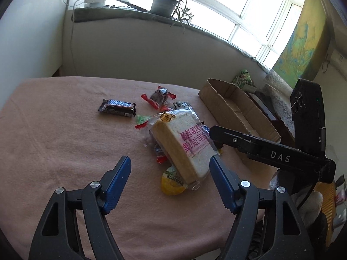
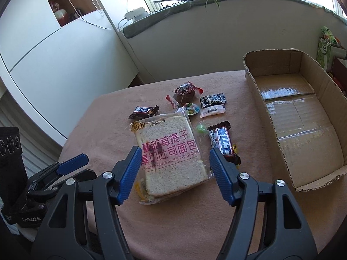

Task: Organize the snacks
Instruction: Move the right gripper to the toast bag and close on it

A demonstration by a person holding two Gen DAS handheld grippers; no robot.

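A: Reaching stage. Left gripper part open, holding nothing, low over the pink cloth.

B: Right gripper likewise, straddling the bagged toast without contact. Next: lower, pinch, carry right to the empty cardboard box.

My left gripper hangs with its jaws apart over the pink cloth, nothing between the pads. Just ahead lies the bagged toast, tilted on a heap of small snacks, a yellow cup under its near end. A Snickers lies apart to the left. My right gripper reaches in beside the cardboard box.
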